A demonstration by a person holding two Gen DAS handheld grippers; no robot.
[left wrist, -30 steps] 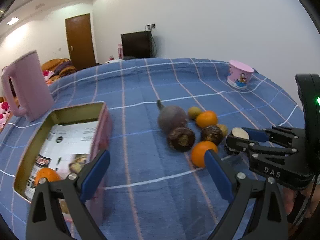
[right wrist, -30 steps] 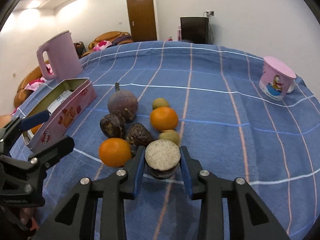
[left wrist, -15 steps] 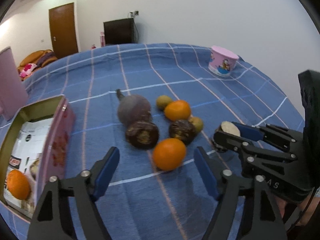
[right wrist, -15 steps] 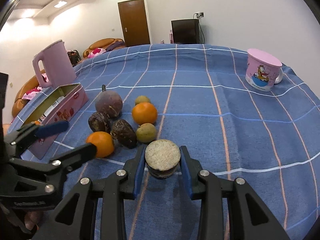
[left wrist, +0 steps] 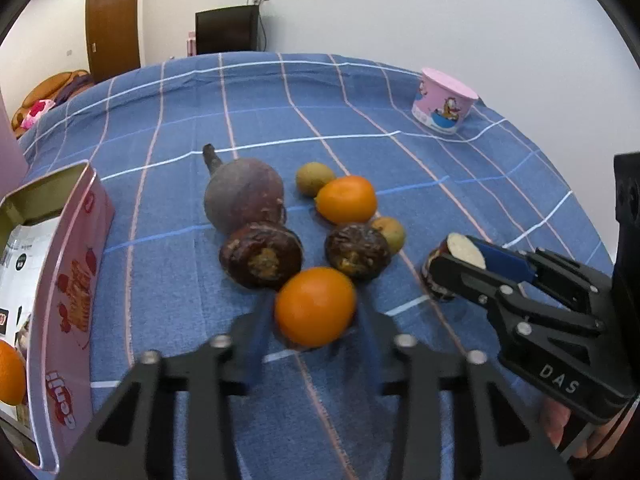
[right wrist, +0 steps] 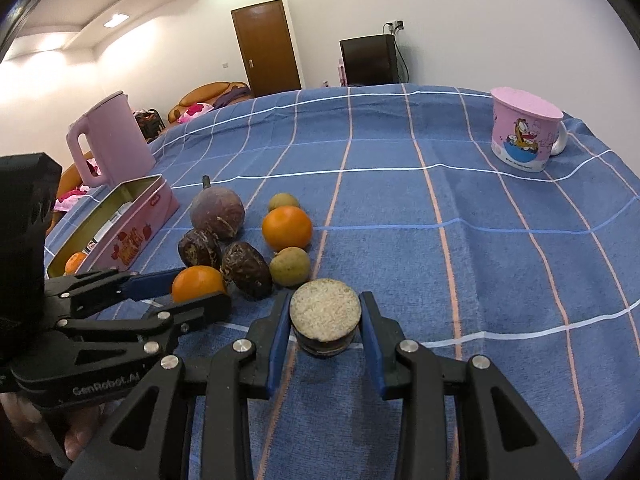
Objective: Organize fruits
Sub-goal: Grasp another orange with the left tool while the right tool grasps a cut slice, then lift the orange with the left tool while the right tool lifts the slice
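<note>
Fruits: cluster sits on the blue checked tabletop [left wrist: 400, 92], a little way right of the pink tin [left wrist: 74, 280]. Near orange [left wrist: 315, 305] is the cluster's front piece, just in front of two dark wrinkled fruits [left wrist: 262, 255]. Left gripper [left wrist: 314, 322] has just been closing with that orange between its fingers; blue pads look blurred but sit against both sides, so I read it as clamped on the near orange.

Behind those: big purple fruit [left wrist: 244, 194] with stem, second orange [left wrist: 346, 199], two small green-brown fruits [left wrist: 314, 178]. One orange already lies in the tin [left wrist: 10, 372].

Right gripper [right wrist: 325, 322] is on the side of the cluster away from the tin, fingers clamped on a cut dark fruit [right wrist: 325, 310], pale cut face up.

Pink mug [right wrist: 524, 134] is far from the tin, past the cluster. Pink kettle [right wrist: 108, 136] stands just behind the tin.

Risks, my read:
- Orange is round and smooth; grip looks low and toward the fingertips, so it could squirt out on lift.
- It nearly touches the dark fruits; a dragged lift could roll them.
- Both grippers are close; a swing toward the tin could clip the right one.
- Tin wall is tall and thin; a low approach could knock or tip it.
</note>
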